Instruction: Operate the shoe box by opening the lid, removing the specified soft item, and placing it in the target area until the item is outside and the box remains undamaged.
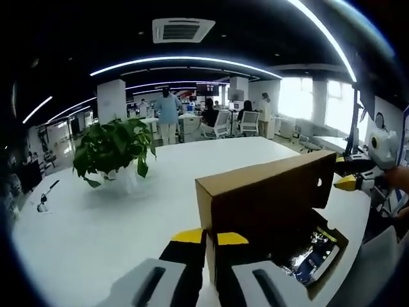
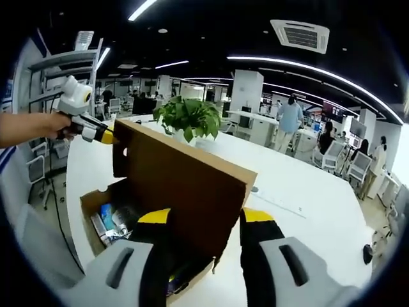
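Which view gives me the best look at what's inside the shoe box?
The right gripper view: it looks down into the open shoe box, where the items lie beside the raised lid. In the left gripper view the lid hides most of the inside, leaving a corner of it.

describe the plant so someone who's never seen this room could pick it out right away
On the big white table, look past the open cardboard box toward the office desks. The potted plant stands there alone, broad green leaves spilling over a pale pot. It is the one green, living thing on the tabletop.
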{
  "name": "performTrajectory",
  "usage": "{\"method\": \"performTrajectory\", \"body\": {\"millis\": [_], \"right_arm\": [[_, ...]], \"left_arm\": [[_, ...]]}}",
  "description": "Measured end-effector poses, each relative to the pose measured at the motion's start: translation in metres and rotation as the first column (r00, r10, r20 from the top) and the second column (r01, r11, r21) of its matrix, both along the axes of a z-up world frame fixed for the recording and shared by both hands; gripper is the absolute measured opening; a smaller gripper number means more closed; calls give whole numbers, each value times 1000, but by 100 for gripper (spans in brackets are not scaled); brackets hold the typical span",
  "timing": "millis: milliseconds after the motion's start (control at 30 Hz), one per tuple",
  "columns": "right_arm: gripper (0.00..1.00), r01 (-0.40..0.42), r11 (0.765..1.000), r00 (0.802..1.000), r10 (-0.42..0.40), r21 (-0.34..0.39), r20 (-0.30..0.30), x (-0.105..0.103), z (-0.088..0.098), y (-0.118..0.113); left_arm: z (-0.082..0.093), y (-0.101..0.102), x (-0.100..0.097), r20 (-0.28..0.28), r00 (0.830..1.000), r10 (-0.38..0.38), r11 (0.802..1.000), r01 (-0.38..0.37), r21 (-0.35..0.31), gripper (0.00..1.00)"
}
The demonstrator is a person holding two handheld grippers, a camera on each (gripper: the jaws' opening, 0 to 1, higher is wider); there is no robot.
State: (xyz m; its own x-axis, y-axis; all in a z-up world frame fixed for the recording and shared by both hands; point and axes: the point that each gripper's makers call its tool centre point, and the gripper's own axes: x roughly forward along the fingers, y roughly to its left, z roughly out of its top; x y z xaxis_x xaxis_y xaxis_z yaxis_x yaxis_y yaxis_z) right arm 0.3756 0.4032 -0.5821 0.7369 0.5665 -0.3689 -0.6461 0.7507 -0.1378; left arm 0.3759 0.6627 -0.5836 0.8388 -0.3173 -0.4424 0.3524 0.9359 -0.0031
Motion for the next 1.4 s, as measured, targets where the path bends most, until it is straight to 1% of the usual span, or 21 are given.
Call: {"method": "performTrajectory", "body": {"millis": [67,133,200,267,400,533,600,700,933,1033,1167,1300,1400], "right_arm": [[33,-1,1000,1000,1,-16,11,4,-1,-2],[30,2,999,1000,-2,-39,-5,8,-8,-6],[26,7,998,1000,-8,-55,-24,9,-18,-10],[22,16,998,999,-19,-57,-43,7,-28,-14],[20,18,996,997,-24,-84,-71,2,-49,-19],[17,21,995,996,-29,-96,-83,0,-64,-20],[15,28,994,997,-35,-101,-76,2,-67,-21],[12,62,994,996,-68,-94,-64,8,-69,-24],[3,116,991,988,-121,-63,-100,14,-80,-28],[2,125,990,984,-132,-64,-120,14,-86,-29],[2,131,989,983,-139,-66,-124,15,-89,-27],[2,131,988,983,-139,-77,-119,16,-90,-28],[2,121,987,986,-132,-106,-99,17,-90,-27]], "left_arm": [[0,0,4,3,1000,-2,1000,2,20,3],[-1,1,8,4,1000,-1,999,1,35,3],[-1,1,13,2,1000,2,999,-2,33,3],[-2,2,15,0,1000,6,1000,-6,29,3],[-3,3,19,-3,1000,4,1000,-4,21,3],[-4,3,25,-6,1000,7,1000,-7,16,3],[-5,3,28,-7,1000,8,1000,-8,20,3],[-6,3,32,-9,1000,8,1000,-8,21,3],[-10,4,40,-11,1000,8,1000,-7,22,3],[-12,4,45,-15,1000,10,1000,-10,18,3],[-15,4,51,-20,1000,9,1000,-9,25,3],[-18,4,55,-18,1000,10,1000,-9,23,4],[-20,3,56,-5,1000,16,999,-16,28,5]]}}
